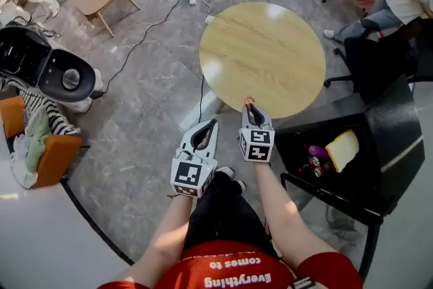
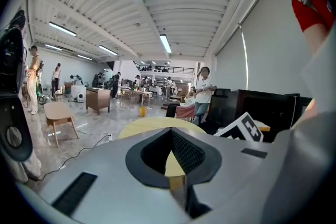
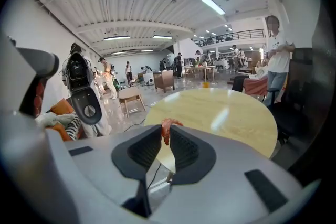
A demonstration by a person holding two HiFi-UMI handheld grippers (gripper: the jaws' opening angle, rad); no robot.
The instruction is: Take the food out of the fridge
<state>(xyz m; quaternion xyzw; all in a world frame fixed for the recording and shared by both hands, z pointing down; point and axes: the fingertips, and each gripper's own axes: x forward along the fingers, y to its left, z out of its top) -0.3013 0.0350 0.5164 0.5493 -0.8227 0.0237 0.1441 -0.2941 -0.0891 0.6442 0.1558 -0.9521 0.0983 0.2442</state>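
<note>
The right gripper [image 1: 252,112] is clamped on a small reddish piece of food [image 3: 166,130]. The piece pokes out past the tips, its long axis roughly in line with the jaws. The left gripper [image 1: 212,124] hangs just beside it at 9 o'clock, jaws together and nothing between them. The round wooden tabletop [image 1: 264,54] lies at 12 o'clock from the right gripper, its near edge just ahead of the tips, so setting the piece down there looks like a short forward reach for that hand. The open black fridge [image 1: 389,145] sits at 4 o'clock, with a pale yellow wedge [image 1: 342,149] and some small items inside, nearer the right hand.
</note>
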